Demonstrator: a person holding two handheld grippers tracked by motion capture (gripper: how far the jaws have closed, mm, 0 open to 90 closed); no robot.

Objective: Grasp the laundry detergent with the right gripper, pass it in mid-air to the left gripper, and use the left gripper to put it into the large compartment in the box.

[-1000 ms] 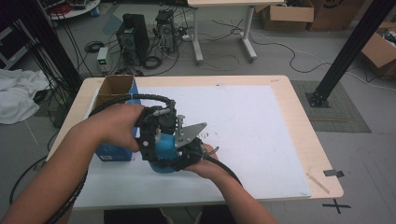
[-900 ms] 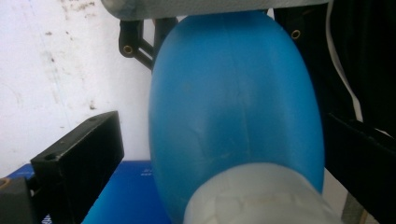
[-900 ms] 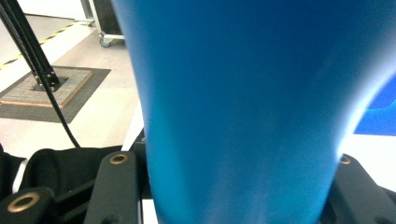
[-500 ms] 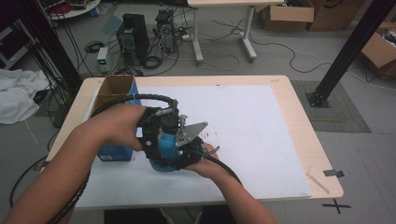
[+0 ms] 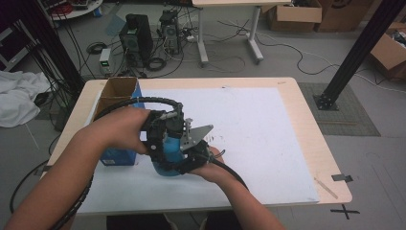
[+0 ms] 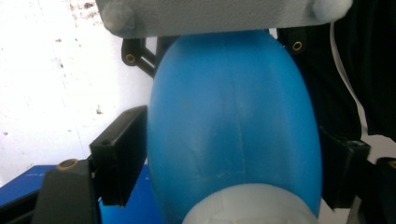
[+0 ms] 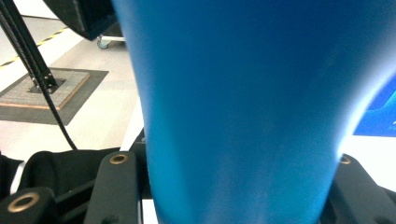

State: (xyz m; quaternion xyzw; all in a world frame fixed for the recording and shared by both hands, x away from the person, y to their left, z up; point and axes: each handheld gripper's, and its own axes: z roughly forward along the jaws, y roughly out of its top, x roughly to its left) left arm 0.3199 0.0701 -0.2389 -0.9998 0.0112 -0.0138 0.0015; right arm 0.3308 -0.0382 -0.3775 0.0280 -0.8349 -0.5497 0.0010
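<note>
Handover step: right tool (image 7: 233,186) is pinching the blue bulb (image 6: 233,126); left tool (image 6: 224,154), jaws just closing, is now pressing its flanks. Next, probably: right tool releasing.

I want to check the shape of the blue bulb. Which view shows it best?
The left gripper view: the blue bulb shows its rounded, egg-like body between the jaws. The right gripper view gives a blurred close-up; the high view has it largely covered.

A smooth blue rubber bulb (image 5: 172,152) is sitting squeezed between two pairs of fingers (image 6: 119,156), above the white counter (image 5: 268,134).
</note>
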